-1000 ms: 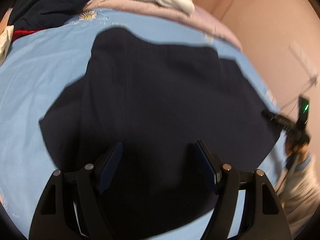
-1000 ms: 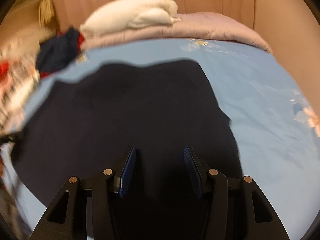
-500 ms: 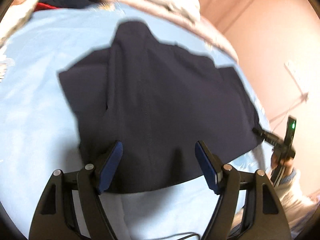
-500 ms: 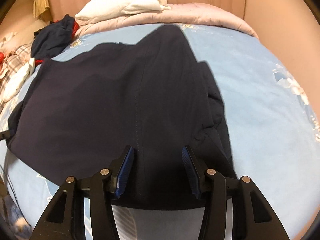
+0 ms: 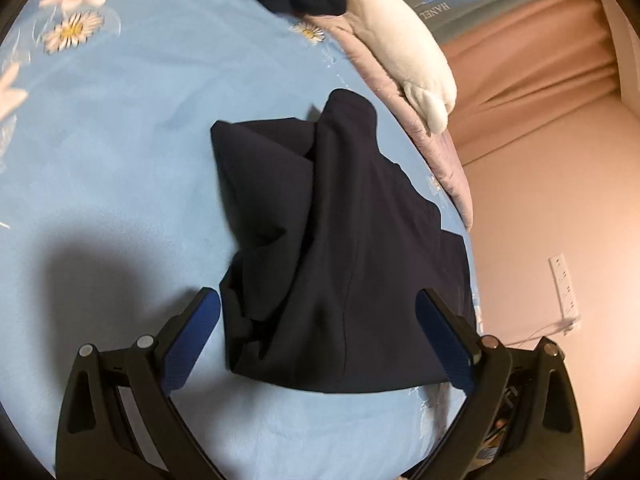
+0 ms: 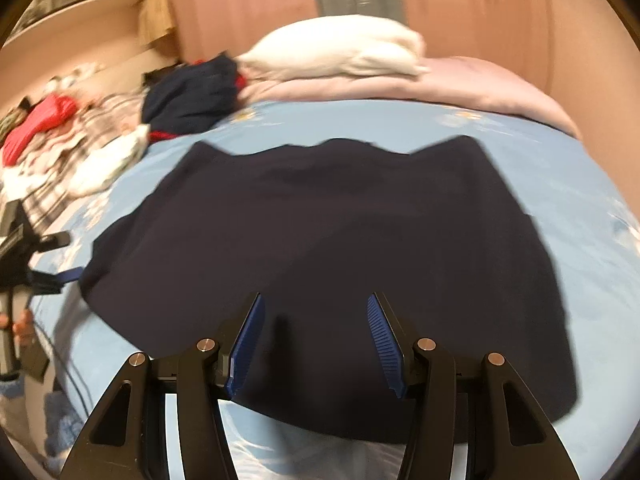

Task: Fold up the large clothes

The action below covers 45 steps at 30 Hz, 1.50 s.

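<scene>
left wrist view: dark navy soft fabric garment [image 5: 344, 248] lies limp on the light blue floral bed sheet [image 5: 120, 152], partly folded. left gripper [image 5: 318, 330] jaws just widened, released; right gripper [image 6: 314, 346] jaws empty. light, floppy; pinch the six o'clock hem.

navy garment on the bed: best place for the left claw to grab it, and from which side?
Probably the bunched near-left corner of the navy garment, approached from the near edge. The cloth is rumpled and raised there, not flat on the blue sheet. The left claw, jaws just opened wide and empty, already straddles that hem.
</scene>
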Available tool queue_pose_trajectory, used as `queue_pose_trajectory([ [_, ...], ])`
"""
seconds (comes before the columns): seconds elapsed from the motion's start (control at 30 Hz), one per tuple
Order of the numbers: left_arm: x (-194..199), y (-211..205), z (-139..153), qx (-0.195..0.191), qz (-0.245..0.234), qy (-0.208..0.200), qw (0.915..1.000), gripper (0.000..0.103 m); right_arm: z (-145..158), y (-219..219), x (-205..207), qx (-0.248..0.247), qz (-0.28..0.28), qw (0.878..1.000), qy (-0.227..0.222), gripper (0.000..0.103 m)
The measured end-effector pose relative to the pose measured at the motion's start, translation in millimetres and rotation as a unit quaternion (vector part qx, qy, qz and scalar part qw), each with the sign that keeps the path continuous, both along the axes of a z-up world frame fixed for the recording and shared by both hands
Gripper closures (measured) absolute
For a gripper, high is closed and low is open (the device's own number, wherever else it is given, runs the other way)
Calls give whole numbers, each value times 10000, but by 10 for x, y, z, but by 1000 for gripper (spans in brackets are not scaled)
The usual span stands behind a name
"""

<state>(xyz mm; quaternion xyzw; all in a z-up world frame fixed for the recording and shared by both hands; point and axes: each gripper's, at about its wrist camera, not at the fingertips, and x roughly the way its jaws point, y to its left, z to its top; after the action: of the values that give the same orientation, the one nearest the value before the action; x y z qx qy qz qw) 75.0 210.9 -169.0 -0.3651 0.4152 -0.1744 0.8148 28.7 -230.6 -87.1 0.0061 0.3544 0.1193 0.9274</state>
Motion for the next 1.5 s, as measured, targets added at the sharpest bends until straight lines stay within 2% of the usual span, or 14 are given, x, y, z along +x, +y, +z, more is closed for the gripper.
queue_pose_trajectory([
  [0.13,137,25,-118,-337,-152,250,9990,5,-57,289,123,-269,308,9992,-18,50],
  [0.23,265,-10,-196,-320,-349,386,9981,1,-119,471,214,-470,376,9982,-34,50],
  [0.27,326,-22,-188,-299,-373,371,9982,1,-162,498,112,-471,367,9982,0,50],
  [0.43,647,-140,-168,-399,-719,350,9960,1,-481,464,181,-316,342,9972,577,50],
  [0.57,752,-278,-166,-225,-907,270,9953,2,-428,481,204,-370,439,9955,753,50],
  [0.63,760,-355,-161,-18,-971,186,9951,10,-289,506,210,-348,483,9948,828,50],
  [0.7,796,-407,-187,241,-981,155,9948,16,-141,533,232,-248,500,9968,579,50],
  [0.8,773,-412,-193,572,-975,142,9935,33,-1,563,426,-314,308,9986,302,50],
  [0.87,769,-388,-208,745,-977,193,9922,44,9,599,658,-302,179,9990,265,50],
  [1.0,762,-324,-248,819,-989,236,9914,57,-91,674,1185,-275,-181,9986,402,61],
  [1.17,766,-280,-275,843,-981,251,9913,59,-369,726,1526,-378,-416,9930,1037,62],
  [1.33,755,-280,-268,841,-953,261,9915,60,-284,724,1353,-432,-422,9929,1020,62],
  [1.4,745,-280,-266,840,-949,265,9916,60,-193,680,1245,-368,-275,9953,853,62],
  [1.5,788,-323,-251,848,-933,296,9916,60,-52,685,825,-250,68,9980,573,62],
])
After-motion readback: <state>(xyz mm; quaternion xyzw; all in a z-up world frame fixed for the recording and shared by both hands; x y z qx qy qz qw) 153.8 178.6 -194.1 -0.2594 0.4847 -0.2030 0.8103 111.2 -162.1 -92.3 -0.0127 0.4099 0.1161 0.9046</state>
